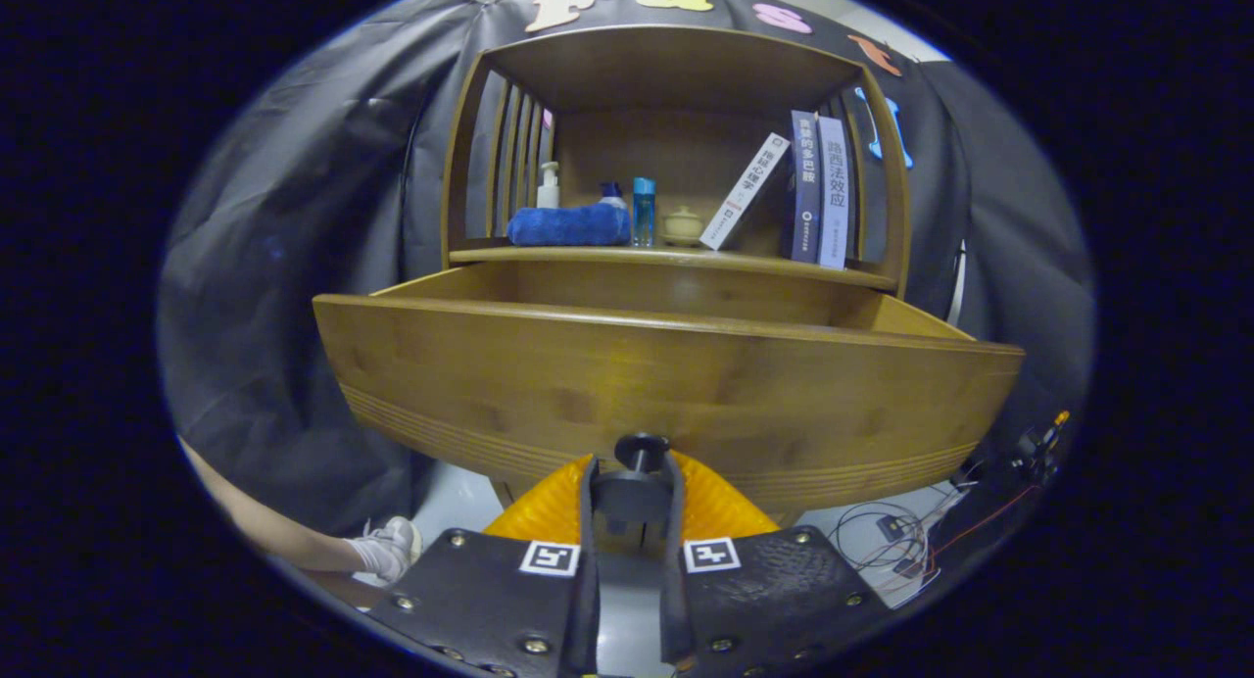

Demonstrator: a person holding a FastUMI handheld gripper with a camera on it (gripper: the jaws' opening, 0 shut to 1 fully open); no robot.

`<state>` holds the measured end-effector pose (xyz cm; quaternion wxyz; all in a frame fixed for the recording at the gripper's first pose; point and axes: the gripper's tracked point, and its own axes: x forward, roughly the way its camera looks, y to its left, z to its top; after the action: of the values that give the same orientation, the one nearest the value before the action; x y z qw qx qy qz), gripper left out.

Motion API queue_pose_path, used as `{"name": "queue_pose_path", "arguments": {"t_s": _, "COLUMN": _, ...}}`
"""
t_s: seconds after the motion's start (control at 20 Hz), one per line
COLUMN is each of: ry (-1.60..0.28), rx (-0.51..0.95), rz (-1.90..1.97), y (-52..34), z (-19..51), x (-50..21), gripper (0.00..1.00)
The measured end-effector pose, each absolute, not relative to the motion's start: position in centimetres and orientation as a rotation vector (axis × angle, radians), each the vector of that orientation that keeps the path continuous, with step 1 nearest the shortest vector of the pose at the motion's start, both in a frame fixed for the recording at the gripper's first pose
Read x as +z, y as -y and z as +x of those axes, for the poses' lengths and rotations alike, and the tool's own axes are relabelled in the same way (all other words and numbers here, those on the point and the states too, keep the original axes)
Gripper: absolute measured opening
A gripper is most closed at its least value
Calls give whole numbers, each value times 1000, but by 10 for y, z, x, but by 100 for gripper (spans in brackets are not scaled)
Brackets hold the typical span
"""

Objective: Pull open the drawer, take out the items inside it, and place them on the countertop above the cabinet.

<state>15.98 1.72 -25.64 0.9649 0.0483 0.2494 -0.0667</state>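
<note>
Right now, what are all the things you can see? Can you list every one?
Drawer: one, brown wood, pulled out below the countertop.
Knob: one, dark, on the drawer front, between the fingers.
Countertop: one, brown wood, above the drawer.
Towel: one, blue, folded on the countertop.
Pump bottle: one, white, behind the towel.
Small bottle: one, blue, beside the towel.
Little pot: one, cream, mid countertop.
Books: three, one white leaning, two bluish upright.
Cables: several, floor, beside the cabinet.
Shoe: one, white, on the floor.
Gripper: one, fingers shut on the knob.
</note>
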Motion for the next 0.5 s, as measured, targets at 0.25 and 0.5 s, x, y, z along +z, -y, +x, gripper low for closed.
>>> {"name": "queue_pose_path", "arguments": {"t_s": 0.25, "ry": -525, "rx": -104, "rz": 103, "y": -26, "z": 139, "x": -255, "gripper": 25}}
{"name": "queue_pose_path", "arguments": {"t_s": 0.5, "ry": -540, "rx": -89, "rz": 87, "y": -28, "z": 138, "x": -255, "gripper": 25}}
